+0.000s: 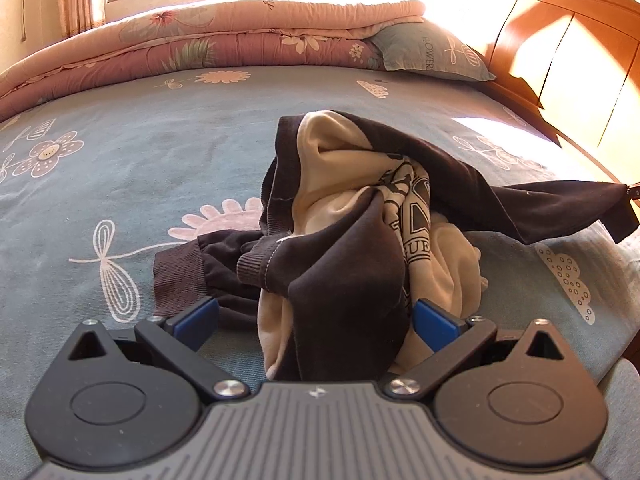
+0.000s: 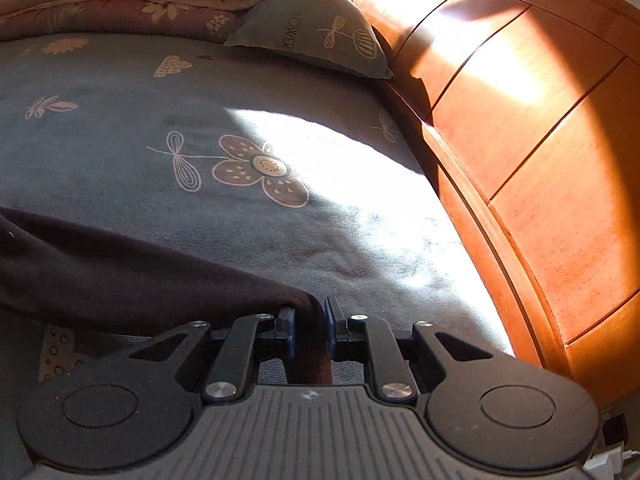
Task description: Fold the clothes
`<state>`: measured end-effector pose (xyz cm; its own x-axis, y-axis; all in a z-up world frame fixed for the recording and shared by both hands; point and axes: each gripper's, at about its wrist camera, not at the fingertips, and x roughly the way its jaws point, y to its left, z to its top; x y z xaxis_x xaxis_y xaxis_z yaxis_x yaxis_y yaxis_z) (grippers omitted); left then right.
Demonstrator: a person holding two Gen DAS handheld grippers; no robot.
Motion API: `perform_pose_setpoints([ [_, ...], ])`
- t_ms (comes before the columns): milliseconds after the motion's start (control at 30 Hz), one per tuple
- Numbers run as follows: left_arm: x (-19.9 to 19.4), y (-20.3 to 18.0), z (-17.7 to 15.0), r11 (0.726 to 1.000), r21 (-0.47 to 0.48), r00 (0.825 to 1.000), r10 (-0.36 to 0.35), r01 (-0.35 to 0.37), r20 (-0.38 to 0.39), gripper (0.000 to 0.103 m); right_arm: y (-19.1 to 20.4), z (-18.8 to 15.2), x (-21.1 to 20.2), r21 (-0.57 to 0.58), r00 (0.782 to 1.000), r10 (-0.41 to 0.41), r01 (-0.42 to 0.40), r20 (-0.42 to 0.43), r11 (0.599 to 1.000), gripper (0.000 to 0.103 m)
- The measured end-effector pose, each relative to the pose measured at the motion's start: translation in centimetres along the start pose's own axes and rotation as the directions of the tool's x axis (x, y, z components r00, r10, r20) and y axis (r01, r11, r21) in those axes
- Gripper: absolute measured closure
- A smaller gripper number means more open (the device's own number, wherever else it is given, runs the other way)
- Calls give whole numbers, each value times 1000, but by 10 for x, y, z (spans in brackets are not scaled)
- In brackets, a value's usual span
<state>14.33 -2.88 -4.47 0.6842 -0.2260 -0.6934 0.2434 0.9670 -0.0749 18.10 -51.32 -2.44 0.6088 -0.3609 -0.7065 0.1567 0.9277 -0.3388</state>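
Now our right gripper (image 2: 310,322) pinches the dark edge of the sweatshirt (image 1: 352,216), which lies bunched mid-bed (image 1: 160,152), stretched toward three o'clock. Our left gripper (image 1: 316,316) is spread around the heap; we should pinch the opposite edge before spreading it flat.

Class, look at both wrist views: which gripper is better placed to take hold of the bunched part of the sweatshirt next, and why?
Probably the left gripper: its jaws stand open around the crumpled brown-and-cream sweatshirt on the bed sheet. The right gripper is already clamped on a stretched-out brown edge, away from the bundle.
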Motion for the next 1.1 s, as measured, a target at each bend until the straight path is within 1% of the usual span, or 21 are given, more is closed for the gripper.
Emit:
perform_pose_setpoints([
  [100, 4, 2, -1, 1000, -6, 1000, -3, 3, -9, 1, -6, -12, 10, 21, 999, -13, 14, -51, 1000, 83],
  [167, 4, 2, -1, 1000, -3, 1000, -10, 10, -9, 1, 0, -19, 13, -10, 997, 3, -4, -82, 1000, 81],
  [200, 3, 1, -2, 1000, 0, 1000, -15, 15, -9, 1, 3, -23, 14, -25, 995, 11, -14, -98, 1000, 76],
  [233, 2, 1, -2, 1000, 2, 1000, -17, 17, -7, 1, 6, -26, 14, -41, 993, 20, -25, -113, 999, 68],
  [267, 2, 2, -2, 1000, 4, 1000, -18, 18, -6, 1, 12, -29, 11, -63, 992, 39, -47, -118, 997, 63],
  [300, 1, 2, -3, 1000, 5, 1000, -18, 18, -6, 1, 18, -31, 8, -85, 991, 61, -72, -123, 994, 56],
  [333, 0, 3, -3, 1000, 3, 1000, -20, 20, -6, 1, 26, -32, 2, -103, 986, 105, -118, -128, 988, 52],
  [400, -2, 4, -3, 1000, 1, 1000, -31, 31, -3, 1, 41, -33, -13, -125, 969, 204, -222, -140, 967, 48],
  [467, -5, 4, -3, 999, 4, 999, -49, 49, 1, 1, 56, -30, -27, -145, 943, 304, -322, -135, 936, 45],
  [500, -7, 4, -3, 998, 7, 998, -62, 62, 3, 1, 65, -26, -34, -160, 934, 332, -351, -131, 923, 43],
  [567, -12, 5, -2, 996, 10, 996, -87, 87, 13, 1, 83, -17, -44, -193, 927, 357, -374, -115, 907, 40],
  [600, -14, 6, -2, 995, 7, 995, -97, 97, 23, 3, 92, -12, -49, -209, 923, 370, -384, -105, 899, 39],
  [700, -20, 10, -2, 993, -3, 992, -114, 114, 45, 11, 118, 2, -63, -240, 902, 425, -429, -73, 871, 39],
  [733, -21, 11, -3, 993, -7, 992, -118, 118, 48, 12, 127, 6, -67, -250, 893, 446, -445, -58, 860, 39],
  [767, -21, 12, -4, 991, -10, 991, -129, 130, 46, 14, 136, 11, -71, -257, 878, 476, -471, -46, 844, 39],
  [867, -22, 14, -6, 985, -25, 985, -168, 169, 42, 16, 167, 27, -84, -276, 825, 565, -548, -24, 789, 39],
  [900, -23, 17, -6, 979, -42, 979, -199, 201, 38, 22, 178, 33, -89, -284, 806, 592, -572, -19, 770, 39],
  [967, -22, 24, -5, 956, -96, 960, -276, 279, 37, 27, 203, 41, -98, -315, 783, 622, -594, -15, 740, 39],
  [1100, -21, 25, -9, 918, -124, 927, -373, 376, 46, 28, 248, 48, -112, -378, 740, 672, -629, -24, 679, 39],
])
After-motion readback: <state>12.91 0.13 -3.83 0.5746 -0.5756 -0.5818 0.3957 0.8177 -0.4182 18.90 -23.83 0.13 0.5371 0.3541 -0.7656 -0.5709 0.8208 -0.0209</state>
